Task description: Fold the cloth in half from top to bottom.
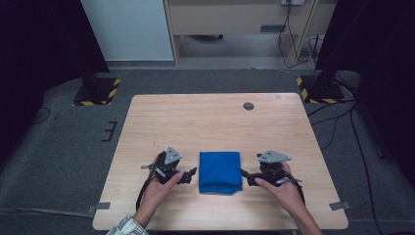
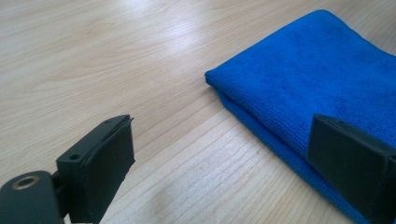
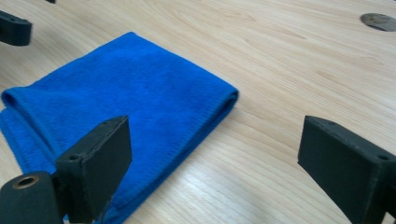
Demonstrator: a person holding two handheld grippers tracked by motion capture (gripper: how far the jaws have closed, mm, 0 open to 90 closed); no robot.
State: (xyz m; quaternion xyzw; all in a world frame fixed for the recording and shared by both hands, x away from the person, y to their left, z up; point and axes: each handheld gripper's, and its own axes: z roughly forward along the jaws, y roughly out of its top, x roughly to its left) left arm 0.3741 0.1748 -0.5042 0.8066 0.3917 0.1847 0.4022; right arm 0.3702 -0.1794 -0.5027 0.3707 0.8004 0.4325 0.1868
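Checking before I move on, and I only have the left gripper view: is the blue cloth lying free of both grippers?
Observer: Yes. From above, the folded blue cloth lies flat between the left gripper and right gripper, neither holding it.
Operator: Is the right gripper open?
Observer: Its jaws stand wide apart, with nothing between them.
Operator: Anything else on the table?
Observer: A small round dark disc near the table's far edge.

I see folded blue cloth (image 1: 220, 172) lower centre on table (image 1: 195, 117); left claw (image 1: 190, 174) & right claw (image 1: 244, 175) flank it, just beside, both open, nothing held.
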